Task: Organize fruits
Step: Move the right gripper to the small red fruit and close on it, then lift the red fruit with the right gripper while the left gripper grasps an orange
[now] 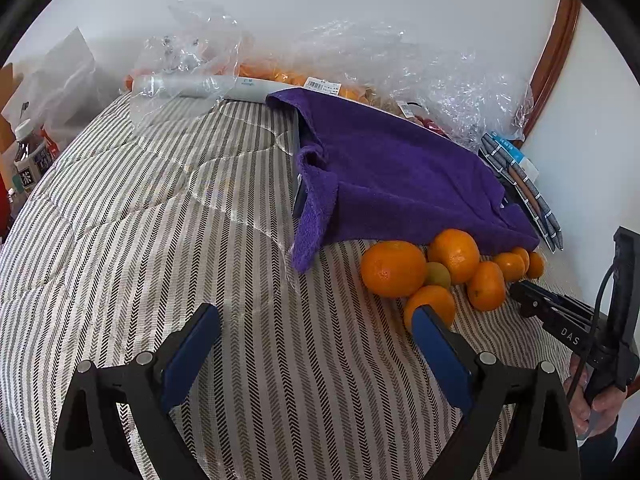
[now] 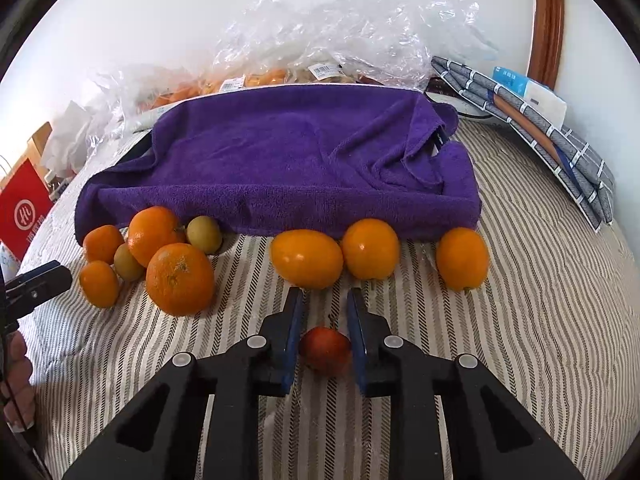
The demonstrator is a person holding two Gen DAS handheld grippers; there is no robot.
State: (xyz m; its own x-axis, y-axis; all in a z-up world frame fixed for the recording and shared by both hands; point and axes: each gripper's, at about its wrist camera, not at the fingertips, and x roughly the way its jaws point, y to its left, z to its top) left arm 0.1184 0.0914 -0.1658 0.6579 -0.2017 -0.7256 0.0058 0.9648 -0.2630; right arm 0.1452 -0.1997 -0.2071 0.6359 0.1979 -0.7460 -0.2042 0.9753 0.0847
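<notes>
In the right wrist view my right gripper [image 2: 324, 300] is shut on a small red fruit [image 2: 325, 350], held between its blue pads just above the striped cloth. Ahead lie three yellow-orange persimmons [image 2: 307, 258] in a row along the purple towel [image 2: 280, 160]. At the left is a cluster of mandarins [image 2: 180, 278] and small greenish fruits [image 2: 205, 234]. In the left wrist view my left gripper [image 1: 316, 320] is open and empty over the striped cloth, left of the same mandarin cluster [image 1: 394, 268]. The right gripper [image 1: 552, 312] shows at the right edge.
The purple towel [image 1: 400, 184] covers a box-like object. Behind it lie clear plastic bags with fruit [image 2: 320, 40], a grey roll [image 1: 200, 86], and folded grey cloths [image 2: 540, 128]. A bottle [image 1: 28, 160] and a red bag [image 2: 24, 208] stand at the left edge.
</notes>
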